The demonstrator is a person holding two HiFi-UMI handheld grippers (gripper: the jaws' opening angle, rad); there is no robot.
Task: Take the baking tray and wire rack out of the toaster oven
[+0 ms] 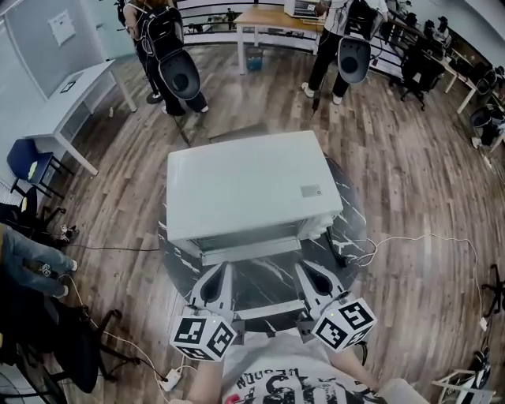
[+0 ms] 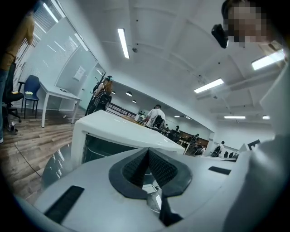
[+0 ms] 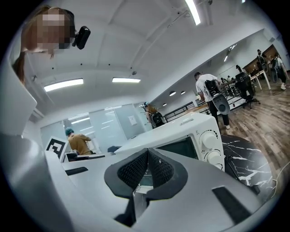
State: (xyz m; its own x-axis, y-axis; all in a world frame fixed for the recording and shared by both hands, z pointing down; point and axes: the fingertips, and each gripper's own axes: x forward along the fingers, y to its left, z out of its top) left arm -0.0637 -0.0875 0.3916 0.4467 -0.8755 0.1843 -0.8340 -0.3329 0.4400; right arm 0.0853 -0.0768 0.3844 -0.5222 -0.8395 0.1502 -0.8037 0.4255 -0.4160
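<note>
Seen from above, the toaster oven [image 1: 245, 189] hides most of its front under its top. Behind the dark door glass [image 3: 181, 147] nothing can be made out. The label [image 1: 310, 191] on its top and the markings by its 2 knobs [image 3: 209, 139] are too small to read.

Round black marble table [image 1: 272, 282] on wood floor [image 1: 394, 158], white desk [image 1: 67, 106] and blue chair [image 1: 28, 162] at left, person with backpack [image 1: 167, 43] beyond, second person [image 1: 347, 35] near wooden table [image 1: 276, 20], white cable [image 1: 426, 239] trailing right.
</note>
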